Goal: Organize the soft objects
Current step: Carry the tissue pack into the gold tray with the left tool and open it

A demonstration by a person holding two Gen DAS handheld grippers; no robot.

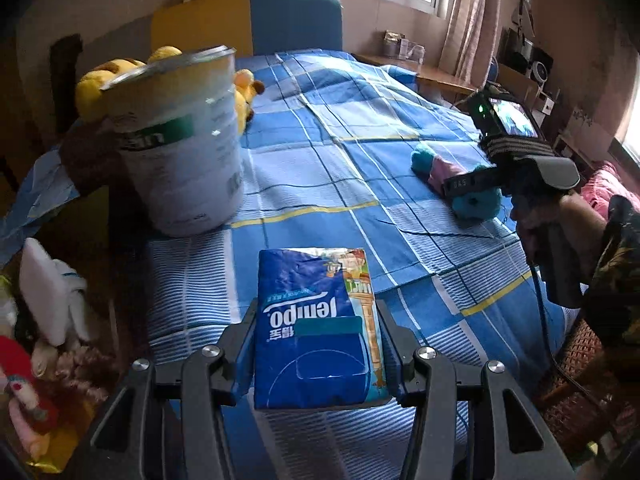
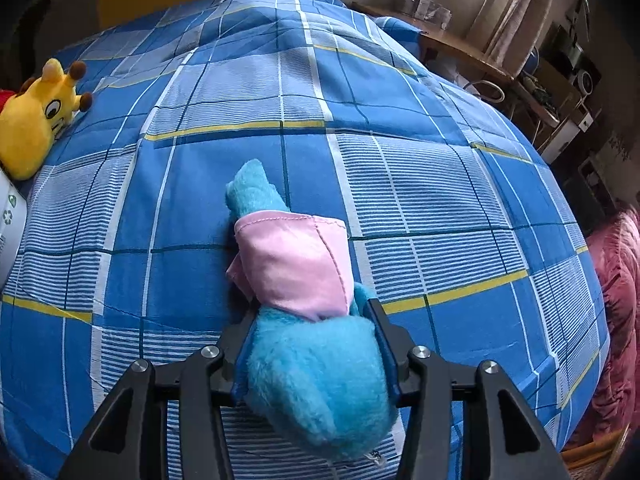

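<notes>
My left gripper [image 1: 316, 320] is shut on a blue Tempo tissue pack [image 1: 316, 320], held a little above the blue checked bedspread [image 1: 360, 140]. My right gripper [image 2: 312, 320] is shut on the head of a turquoise plush toy in a pink garment [image 2: 296, 264], which lies on the bedspread [image 2: 400, 160]. In the left wrist view the same plush toy [image 1: 436, 168] lies at the right, with the right gripper [image 1: 472, 184] and a person's hand on it. A yellow giraffe plush [image 2: 36, 120] lies at the bed's left edge.
A large white tin can [image 1: 180, 140] stands at the bed's left, with the yellow plush [image 1: 244, 96] behind it. Dolls and soft toys [image 1: 48, 320] are piled left of the bed. A desk with clutter [image 1: 440, 72] and a pink blanket [image 2: 616, 300] lie to the right.
</notes>
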